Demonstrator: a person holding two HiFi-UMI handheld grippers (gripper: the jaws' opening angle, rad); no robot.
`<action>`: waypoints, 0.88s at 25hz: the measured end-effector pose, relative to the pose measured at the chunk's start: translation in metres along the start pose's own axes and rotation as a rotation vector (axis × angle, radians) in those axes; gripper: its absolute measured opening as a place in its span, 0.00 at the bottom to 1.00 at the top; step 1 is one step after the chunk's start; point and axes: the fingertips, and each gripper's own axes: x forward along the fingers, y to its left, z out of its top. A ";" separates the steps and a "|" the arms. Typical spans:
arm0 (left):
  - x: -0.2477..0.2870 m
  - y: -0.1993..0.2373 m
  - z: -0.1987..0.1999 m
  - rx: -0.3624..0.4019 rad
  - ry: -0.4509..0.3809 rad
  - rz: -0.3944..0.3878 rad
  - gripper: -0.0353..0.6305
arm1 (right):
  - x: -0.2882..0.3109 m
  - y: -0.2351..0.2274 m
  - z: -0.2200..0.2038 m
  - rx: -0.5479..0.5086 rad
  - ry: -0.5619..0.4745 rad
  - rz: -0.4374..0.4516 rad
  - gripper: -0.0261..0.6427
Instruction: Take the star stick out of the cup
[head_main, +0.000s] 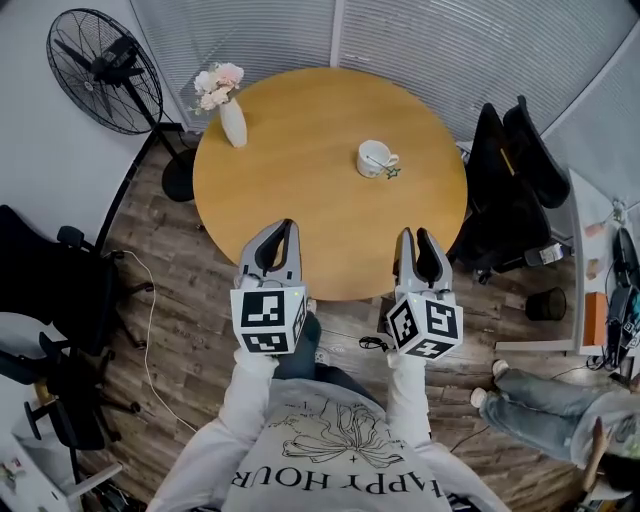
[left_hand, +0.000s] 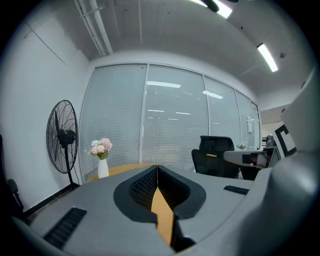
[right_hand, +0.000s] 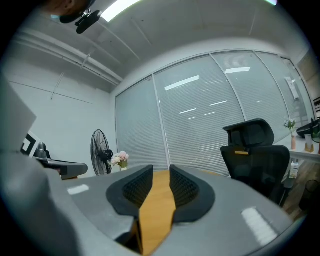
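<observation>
"Where's the star stick (head_main: 388, 169)?"

"In the white cup (head_main: 375, 158), on the far right part of the round table (head_main: 300, 190). Its star leans out over the rim, toward the person."

"Are the tongs holding anything?"

"No. The left tongs (head_main: 288, 232) are pinched tight on nothing. The right tongs (head_main: 415, 238) are a bit apart, with nothing between (I think that one will grab, since it's lined up closer)."

"Why are they held so flat?"

"To slide in over the top, I guess. Both hang at the table's near edge, well apart from the cup. The wood between is bare, and the vase (head_main: 232, 122) stands far off left."
</observation>
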 end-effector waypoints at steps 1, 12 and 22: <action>0.005 0.002 0.000 -0.002 0.001 0.001 0.06 | 0.005 -0.001 -0.001 0.000 0.003 -0.001 0.19; 0.085 0.020 0.006 -0.010 0.008 -0.036 0.06 | 0.079 -0.023 -0.007 -0.002 0.023 -0.042 0.22; 0.173 0.034 0.017 -0.009 0.031 -0.095 0.06 | 0.156 -0.043 -0.012 0.000 0.062 -0.087 0.24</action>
